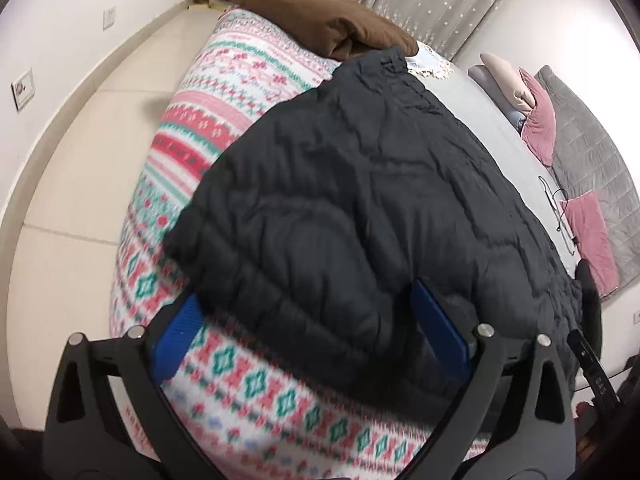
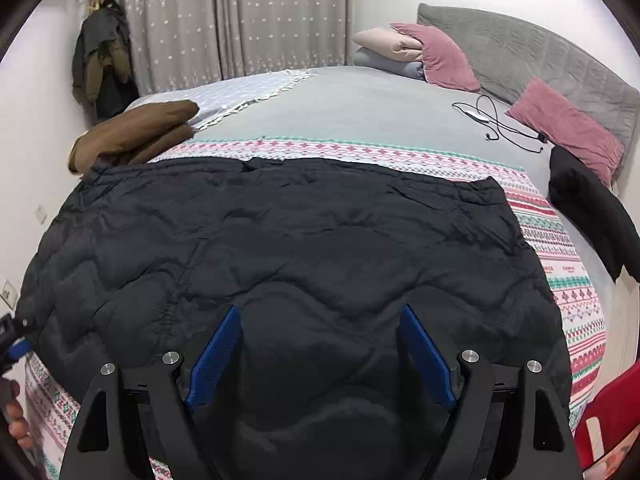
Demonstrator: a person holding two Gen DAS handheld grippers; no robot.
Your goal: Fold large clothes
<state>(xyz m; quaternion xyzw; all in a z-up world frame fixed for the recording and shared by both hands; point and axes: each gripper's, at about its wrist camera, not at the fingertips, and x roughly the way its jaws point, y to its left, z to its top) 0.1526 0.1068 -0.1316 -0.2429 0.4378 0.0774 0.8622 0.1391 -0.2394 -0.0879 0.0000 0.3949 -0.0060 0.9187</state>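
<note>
- Across the foot end of the bed point(image 2: 360, 100), over a patterned blanket point(image 2: 560, 280), lies the black quilted jacket point(image 2: 280, 232), spread wide and mostly flat; its near edge reaches the bed's near edge.
- Judged from how it lies, the folding looks early or midway: the jacket forms a broad rectangle with no sleeves showing, so the sides may already be turned in, and the final fold into a compact bundle appears left to do. A brown garment point(image 2: 136, 132) near the bed's far left corner sits bundled, possibly finished.
- The right gripper point(image 2: 320, 352) hovers over the jacket's near middle with its fingers spread wide and nothing pinched between them.
- The left gripper point(image 1: 312, 340) is at the jacket's near left corner; its fingers are also spread, one blue pad over the blanket, the other over the black cloth, with no grip visible.
- Only the right view shows the pink pillows point(image 2: 560, 120), the cable point(image 2: 492, 120) by the headboard, another dark garment point(image 2: 592, 208) at the bed's right edge, and a hand point(image 2: 16, 420) holding the left gripper.
- Only the left view shows the floor point(image 1: 80, 160) beside the bed's left edge and the wall sockets.
</note>
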